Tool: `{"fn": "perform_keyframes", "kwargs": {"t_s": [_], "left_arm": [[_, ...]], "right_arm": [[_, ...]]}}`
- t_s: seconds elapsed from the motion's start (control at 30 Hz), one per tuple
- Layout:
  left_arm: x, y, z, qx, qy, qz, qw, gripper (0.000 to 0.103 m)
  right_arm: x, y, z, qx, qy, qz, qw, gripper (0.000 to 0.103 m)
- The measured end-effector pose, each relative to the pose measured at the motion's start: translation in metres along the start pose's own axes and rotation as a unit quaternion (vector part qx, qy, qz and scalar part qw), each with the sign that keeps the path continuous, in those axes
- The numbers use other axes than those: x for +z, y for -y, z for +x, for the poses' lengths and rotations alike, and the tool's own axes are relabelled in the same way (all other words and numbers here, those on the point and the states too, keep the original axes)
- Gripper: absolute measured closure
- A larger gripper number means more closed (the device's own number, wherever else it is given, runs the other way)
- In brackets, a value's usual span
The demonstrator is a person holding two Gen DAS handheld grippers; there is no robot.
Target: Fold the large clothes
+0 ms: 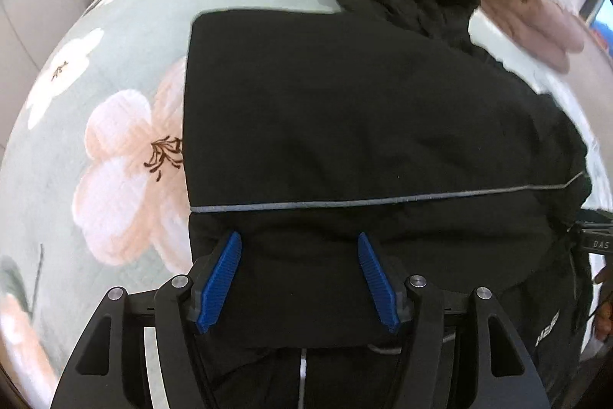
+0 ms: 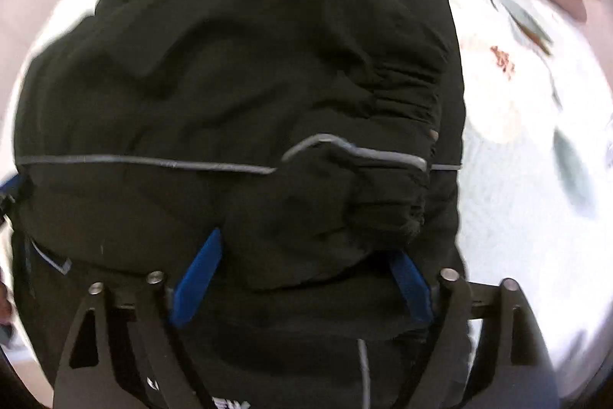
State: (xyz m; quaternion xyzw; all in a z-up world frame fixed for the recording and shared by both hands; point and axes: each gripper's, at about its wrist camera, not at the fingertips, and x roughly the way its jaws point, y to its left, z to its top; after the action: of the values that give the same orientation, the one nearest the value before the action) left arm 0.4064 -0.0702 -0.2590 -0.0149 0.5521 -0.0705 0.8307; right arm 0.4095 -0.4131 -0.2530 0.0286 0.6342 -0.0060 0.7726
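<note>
Two grippers hang over the black jacket (image 1: 364, 110) on the flowered bed (image 1: 126, 71); left gripper (image 1: 299, 278) and right gripper (image 2: 302, 278) jaws wide, clamping nothing; pinch both lower corners evenly, then fold upward, keeping the grey stripe (image 1: 383, 202) straight.

Black jacket (image 1: 364, 110) on a floral bedspread (image 1: 126, 71)

The jacket is showing a thin grey stripe (image 1: 383, 202); the sage-green bedspread is showing pink and white blossoms.
</note>
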Motion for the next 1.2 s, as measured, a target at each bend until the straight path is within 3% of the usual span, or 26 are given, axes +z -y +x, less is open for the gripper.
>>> {"fn": "perform_keyframes", "kwargs": {"t_s": [0.1, 0.23, 0.37, 0.5, 0.63, 0.7, 0.77, 0.83, 0.97, 1.0, 1.03, 1.07, 1.1, 1.13, 1.2], "left_arm": [[0.004, -0.002, -0.004, -0.009, 0.001, 0.007, 0.9999, 0.037], [0.018, -0.017, -0.035, -0.054, 0.019, -0.012, 0.9983, 0.038], [0.070, -0.026, -0.077, -0.054, 0.091, 0.004, 0.9943, 0.037], [0.147, -0.016, -0.078, -0.053, 0.127, 0.029, 0.9900, 0.037], [0.223, 0.005, -0.050, -0.053, 0.134, 0.042, 0.9886, 0.037], [0.253, 0.016, -0.028, -0.046, 0.132, 0.056, 0.9886, 0.037], [0.277, 0.024, 0.000, -0.041, 0.119, 0.060, 0.9902, 0.037], [0.294, 0.027, 0.024, -0.030, 0.099, 0.056, 0.9930, 0.037], [0.320, 0.027, 0.078, -0.055, 0.064, 0.033, 0.9959, 0.037], [0.322, 0.027, 0.087, -0.059, 0.063, 0.028, 0.9959, 0.038], [0.326, 0.028, 0.096, -0.060, 0.067, 0.021, 0.9957, 0.044], [0.329, 0.026, 0.103, -0.062, 0.073, 0.015, 0.9953, 0.055], [0.332, 0.024, 0.108, -0.067, 0.073, 0.009, 0.9950, 0.094], [0.335, 0.018, 0.112, -0.082, 0.069, -0.005, 0.9942, 0.095], [0.332, -0.002, 0.110, -0.129, 0.077, -0.042, 0.9878, 0.095]], "right_arm": [[0.003, -0.005, -0.001, -0.017, -0.005, -0.013, 1.000, 0.014], [0.015, -0.002, -0.025, -0.002, -0.015, -0.027, 1.000, 0.019], [0.043, -0.001, -0.086, -0.022, 0.055, -0.043, 0.997, 0.022], [0.110, 0.003, -0.123, 0.009, 0.136, -0.028, 0.990, 0.022], [0.194, -0.009, -0.114, 0.031, 0.178, 0.000, 0.983, 0.022], [0.236, -0.010, -0.096, 0.068, 0.183, 0.017, 0.981, 0.022], [0.259, -0.013, -0.079, 0.085, 0.183, 0.025, 0.979, 0.022], [0.288, -0.018, -0.055, 0.075, 0.175, 0.025, 0.981, 0.022], [0.312, -0.020, -0.018, 0.062, 0.156, 0.019, 0.986, 0.026], [0.319, -0.023, -0.006, 0.053, 0.150, 0.013, 0.987, 0.029], [0.323, -0.026, 0.004, 0.046, 0.146, 0.004, 0.988, 0.032], [0.322, -0.025, 0.011, 0.044, 0.143, -0.005, 0.989, 0.049], [0.322, -0.027, 0.016, 0.042, 0.140, -0.016, 0.989, 0.074], [0.322, -0.029, 0.019, 0.020, 0.146, -0.031, 0.989, 0.081], [0.315, -0.020, 0.011, 0.022, 0.173, -0.038, 0.984, 0.089]]}}
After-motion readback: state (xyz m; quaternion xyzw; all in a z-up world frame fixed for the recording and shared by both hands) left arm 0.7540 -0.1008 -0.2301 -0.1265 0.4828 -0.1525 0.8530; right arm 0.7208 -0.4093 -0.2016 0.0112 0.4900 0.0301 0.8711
